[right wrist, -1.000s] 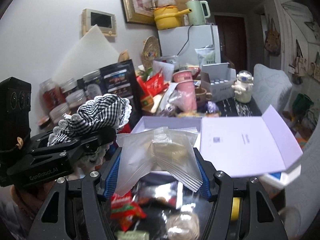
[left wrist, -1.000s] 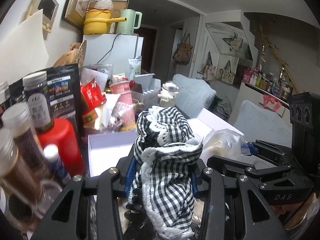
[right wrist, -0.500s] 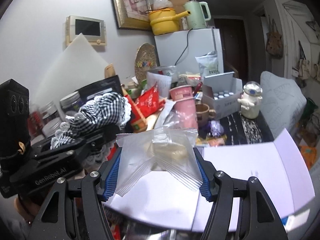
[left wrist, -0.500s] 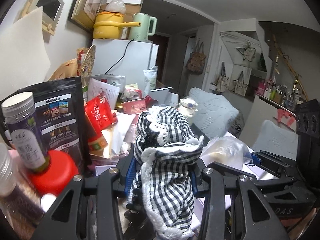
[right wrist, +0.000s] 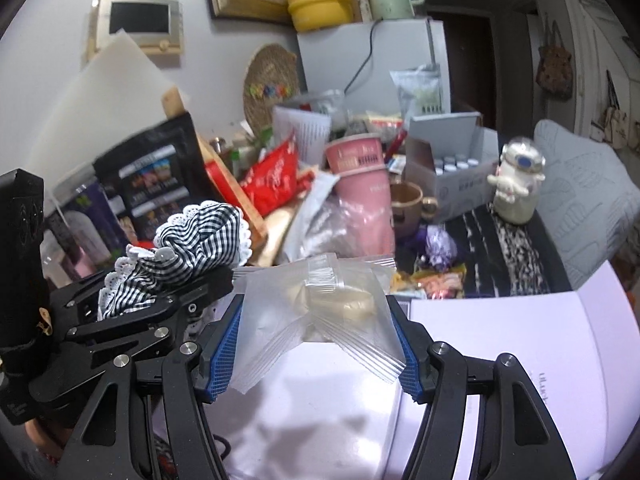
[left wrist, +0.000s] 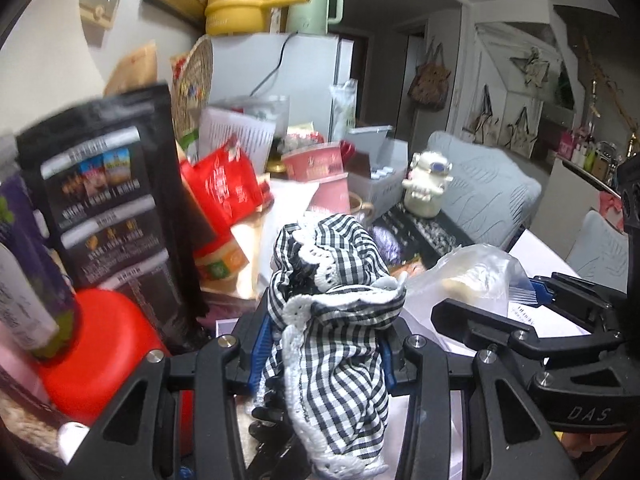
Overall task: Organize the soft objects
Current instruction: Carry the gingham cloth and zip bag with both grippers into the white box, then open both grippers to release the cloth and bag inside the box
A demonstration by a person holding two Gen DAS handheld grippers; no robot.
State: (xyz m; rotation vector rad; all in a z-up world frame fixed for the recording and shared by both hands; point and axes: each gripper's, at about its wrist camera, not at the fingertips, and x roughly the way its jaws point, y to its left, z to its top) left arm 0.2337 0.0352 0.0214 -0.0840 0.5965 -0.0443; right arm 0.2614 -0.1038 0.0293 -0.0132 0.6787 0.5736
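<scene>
Gingham cloth (left wrist: 332, 320) sits clamped between left tool (left wrist: 322, 356) pads.

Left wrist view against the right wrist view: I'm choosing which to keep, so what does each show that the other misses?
Only the left wrist view shows the red container and the shelf of bottles. Only the right shows the wall panel and open white box. Both show the left gripper clamping the checked cloth, the right gripper pinching the clear bag, and the yellow pot.
</scene>
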